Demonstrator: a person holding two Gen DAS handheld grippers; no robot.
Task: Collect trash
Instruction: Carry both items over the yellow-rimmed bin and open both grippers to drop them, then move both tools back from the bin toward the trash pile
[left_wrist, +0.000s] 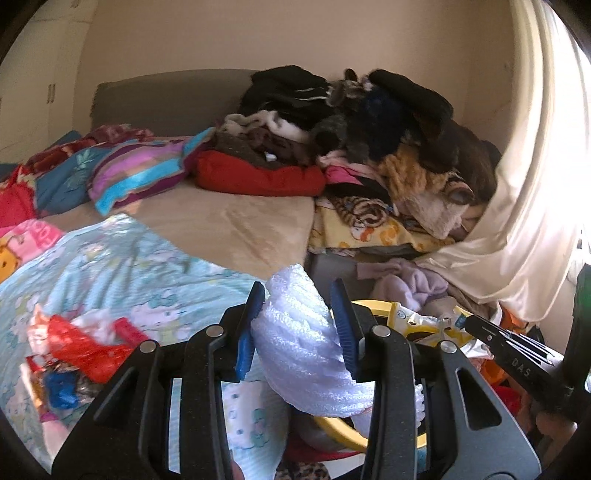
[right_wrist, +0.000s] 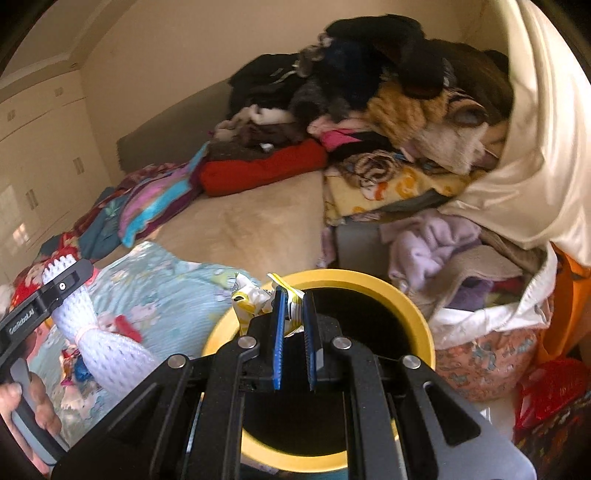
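Note:
My left gripper (left_wrist: 297, 301) is shut on a white foam net sleeve (left_wrist: 306, 347), held beside the bin; the sleeve also shows in the right wrist view (right_wrist: 99, 332). My right gripper (right_wrist: 293, 301) is shut on a yellow and white snack wrapper (right_wrist: 255, 299), held over the rim of a yellow trash bin (right_wrist: 421, 317) with a dark inside. The bin's rim (left_wrist: 373, 304) and the wrapper (left_wrist: 424, 323) show behind the sleeve in the left wrist view. Red plastic scraps (left_wrist: 88, 347) and a blue scrap (left_wrist: 61, 389) lie on the light blue blanket.
A bed with a tan sheet (left_wrist: 236, 218) carries a big pile of clothes (left_wrist: 369, 125) and a red cushion (left_wrist: 258, 175). A cream curtain (left_wrist: 535, 184) hangs at right. More laundry (right_wrist: 480, 332) lies right of the bin.

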